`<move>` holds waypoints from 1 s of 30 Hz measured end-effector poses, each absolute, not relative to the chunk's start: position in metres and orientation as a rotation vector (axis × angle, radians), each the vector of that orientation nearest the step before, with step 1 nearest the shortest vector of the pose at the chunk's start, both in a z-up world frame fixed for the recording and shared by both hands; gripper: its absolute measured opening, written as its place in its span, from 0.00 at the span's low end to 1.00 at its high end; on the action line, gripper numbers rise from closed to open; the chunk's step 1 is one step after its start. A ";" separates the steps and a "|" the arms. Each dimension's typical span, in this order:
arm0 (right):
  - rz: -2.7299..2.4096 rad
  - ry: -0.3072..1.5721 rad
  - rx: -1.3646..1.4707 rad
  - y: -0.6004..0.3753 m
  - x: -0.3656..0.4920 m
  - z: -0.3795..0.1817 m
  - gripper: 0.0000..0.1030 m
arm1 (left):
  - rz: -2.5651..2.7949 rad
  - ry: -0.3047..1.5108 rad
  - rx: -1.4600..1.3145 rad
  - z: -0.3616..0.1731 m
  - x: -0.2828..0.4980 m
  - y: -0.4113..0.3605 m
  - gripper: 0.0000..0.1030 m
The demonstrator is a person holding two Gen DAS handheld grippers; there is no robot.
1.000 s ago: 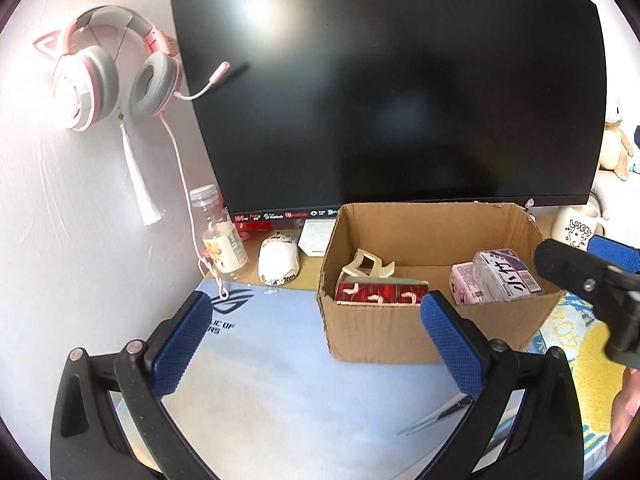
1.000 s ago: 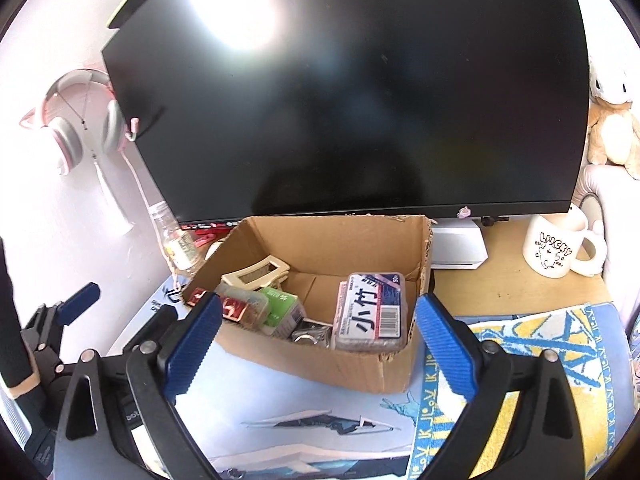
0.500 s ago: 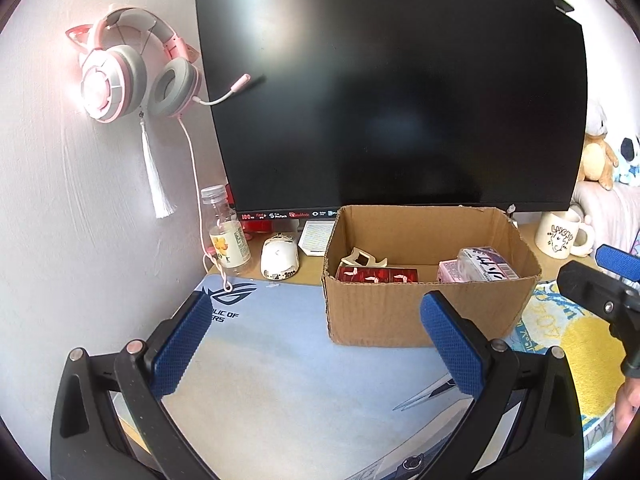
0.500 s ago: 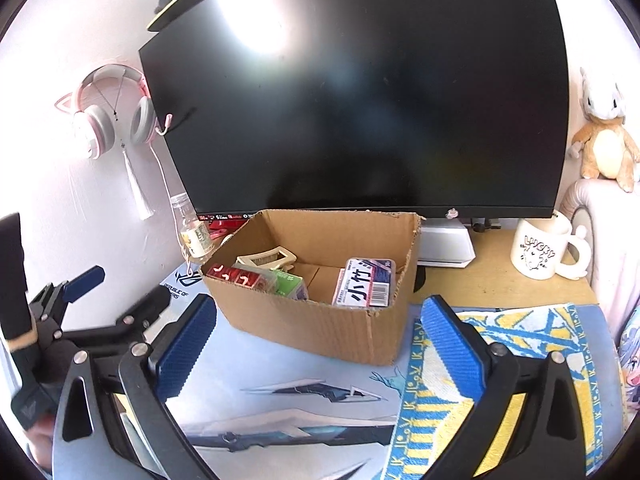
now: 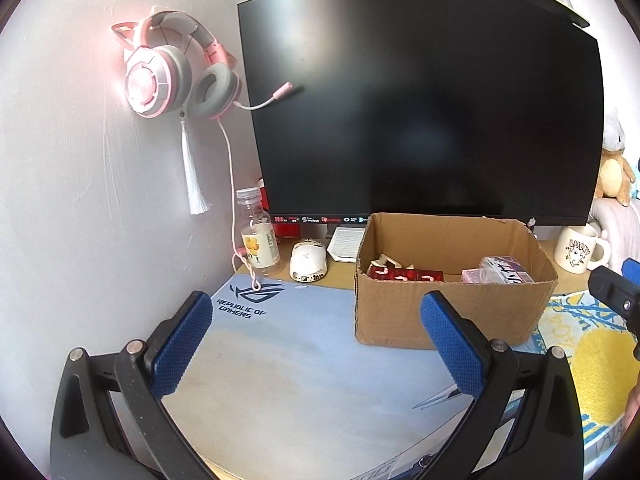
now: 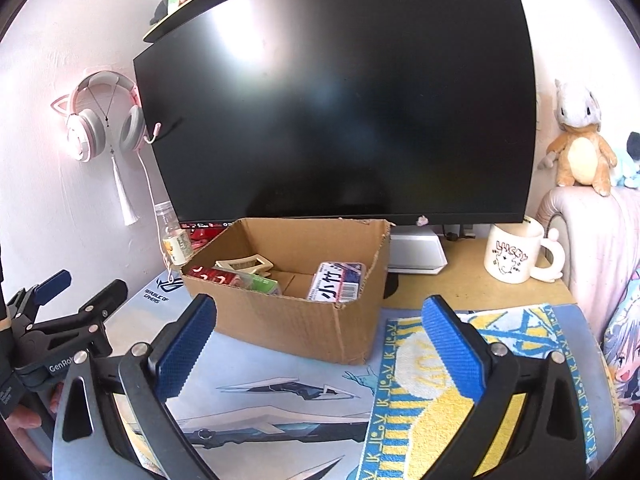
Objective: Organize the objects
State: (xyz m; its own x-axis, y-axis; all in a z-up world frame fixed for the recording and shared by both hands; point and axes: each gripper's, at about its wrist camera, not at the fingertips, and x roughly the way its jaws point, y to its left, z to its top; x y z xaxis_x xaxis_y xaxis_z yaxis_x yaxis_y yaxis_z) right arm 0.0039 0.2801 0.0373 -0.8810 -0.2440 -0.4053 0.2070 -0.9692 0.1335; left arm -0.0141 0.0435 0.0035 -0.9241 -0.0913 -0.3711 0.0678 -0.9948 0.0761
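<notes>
Left gripper (image 5: 316,344) and right gripper (image 6: 320,344): jaws spread wide, empty, held level above the desk mat (image 5: 288,360), near side of the cardboard box (image 6: 296,320).

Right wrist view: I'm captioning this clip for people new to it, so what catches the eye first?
The big dark monitor fills the back of the desk. Right in front of it sits an open cardboard box holding small packs and a beige hair clip. Pink cat-ear headphones hang on the wall to the left.
</notes>
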 end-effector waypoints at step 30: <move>-2.921 -0.089 0.635 0.294 -0.009 0.015 1.00 | -2.954 -0.005 0.588 -0.007 -0.028 0.036 1.00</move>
State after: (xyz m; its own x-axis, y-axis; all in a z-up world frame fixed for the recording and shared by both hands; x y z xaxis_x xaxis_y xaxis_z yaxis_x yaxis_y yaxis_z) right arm -0.0093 0.2940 0.0148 -0.8990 -0.1595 -0.4077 0.1343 -0.9868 0.0900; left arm -0.0280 0.0365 -0.0073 -0.9156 -0.1275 -0.3814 0.1264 -0.9916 0.0282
